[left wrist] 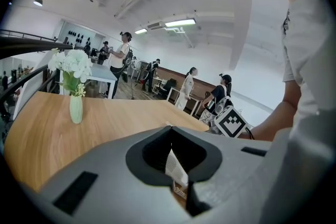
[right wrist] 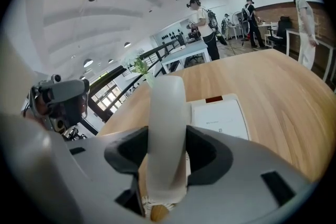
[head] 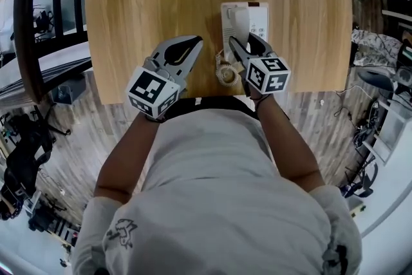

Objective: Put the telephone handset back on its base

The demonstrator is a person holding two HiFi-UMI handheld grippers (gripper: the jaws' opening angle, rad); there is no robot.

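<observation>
White handset (right wrist: 167, 128) sits gripped between the right gripper's (head: 241, 38) widely spread jaws, lying along the left side of the base (head: 259, 19) on the wooden table (head: 129, 22). Whether it's fully seated can't be told. Cord (head: 226, 74) coils just behind, at the table edge. Left gripper (head: 195, 42) rests beside the phone, jaws together, empty.

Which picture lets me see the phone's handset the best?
The right gripper view: the handset fills the middle, close up, held between the jaws. The head view shows it small, from above, over the base. The left gripper view shows only a white sliver of the phone, too little to tell.
</observation>
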